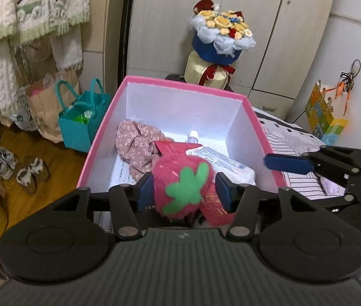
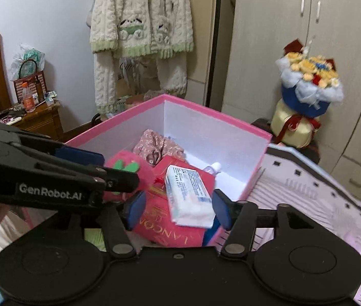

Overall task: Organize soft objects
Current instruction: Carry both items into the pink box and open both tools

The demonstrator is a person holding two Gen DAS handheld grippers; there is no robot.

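Note:
A pink-rimmed white box (image 1: 180, 84) (image 2: 213, 112) stands open on the bed. In it lie a floral cloth (image 1: 134, 142) (image 2: 155, 145), a red paper bag (image 1: 216, 211) (image 2: 160, 219), a white tissue pack (image 1: 226, 164) (image 2: 188, 193) and a small bottle (image 1: 193, 136). A pink strawberry plush (image 1: 180, 186) (image 2: 129, 170) sits between the pads of my left gripper (image 1: 184, 191); its left pad touches the plush and its right pad stands just off it. My right gripper (image 2: 179, 209) is open astride the tissue pack, which rests on the red bag with a gap at the left pad.
A flower bouquet (image 1: 221, 33) (image 2: 310, 81) stands behind the box before a wardrobe. On the wooden floor to the left are a teal bag (image 1: 81, 122), a paper bag and shoes (image 1: 20, 170). Striped bedding (image 1: 295, 140) (image 2: 308, 191) spreads to the right. A fleece robe (image 2: 139, 25) hangs on the wall.

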